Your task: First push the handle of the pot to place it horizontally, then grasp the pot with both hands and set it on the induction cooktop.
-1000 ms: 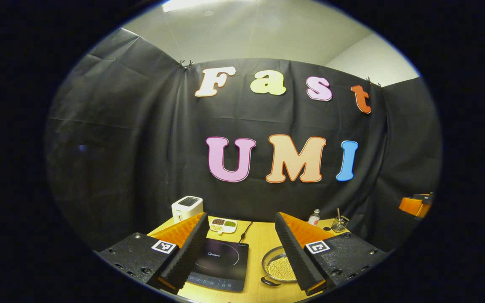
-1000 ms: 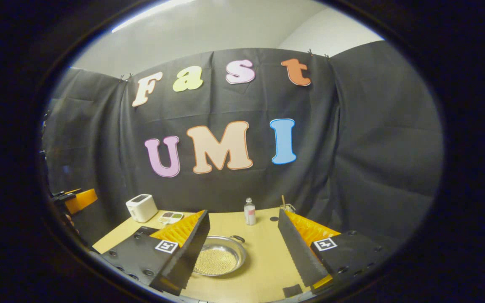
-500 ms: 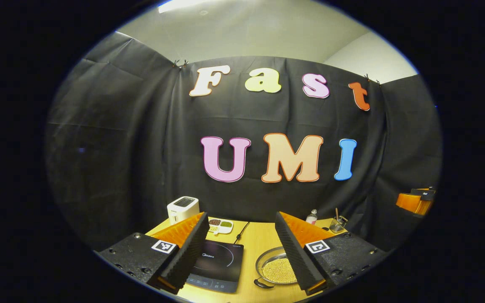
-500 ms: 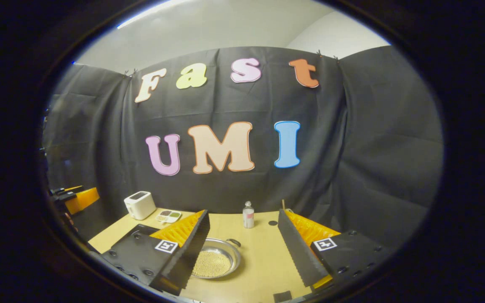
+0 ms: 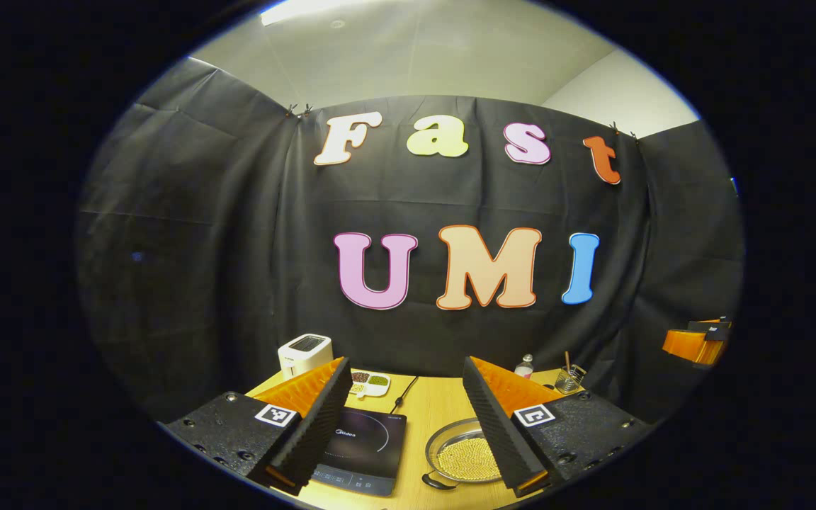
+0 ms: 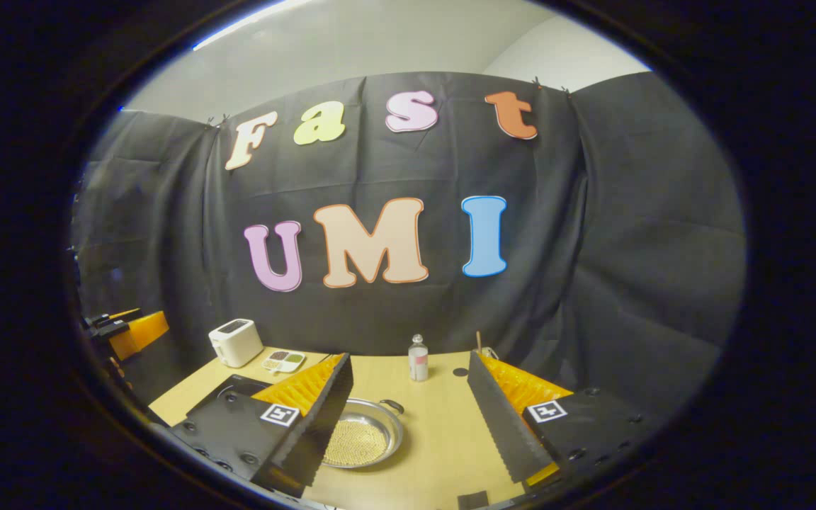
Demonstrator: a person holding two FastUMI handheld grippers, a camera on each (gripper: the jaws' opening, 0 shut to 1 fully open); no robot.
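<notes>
Pot (image 6: pixel 360 440) beside cooktop (image 5: pixel 360 450) (both grippers agape).

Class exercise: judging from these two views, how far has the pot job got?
Nothing looks done. The pot sits on the table beside the induction cooktop, handles untouched. The left gripper and right gripper hover open above. Pushing the handle, grasping and placing remain.

Left gripper view: cam rides high above the worktop (image 5: pixel 436 411) near edge, facing fwd at the booth wall, far off; cooktop (image 5: pixel 365 446) ahead of its left finger. Right gripper view: same height, same facing, pot (image 6: pixel 362 440) by its left finger. Both share pot (image 5: pixel 461 457), toaster (image 5: pixel 304 353), bottle (image 6: pixel 418 358) & back wall.
</notes>
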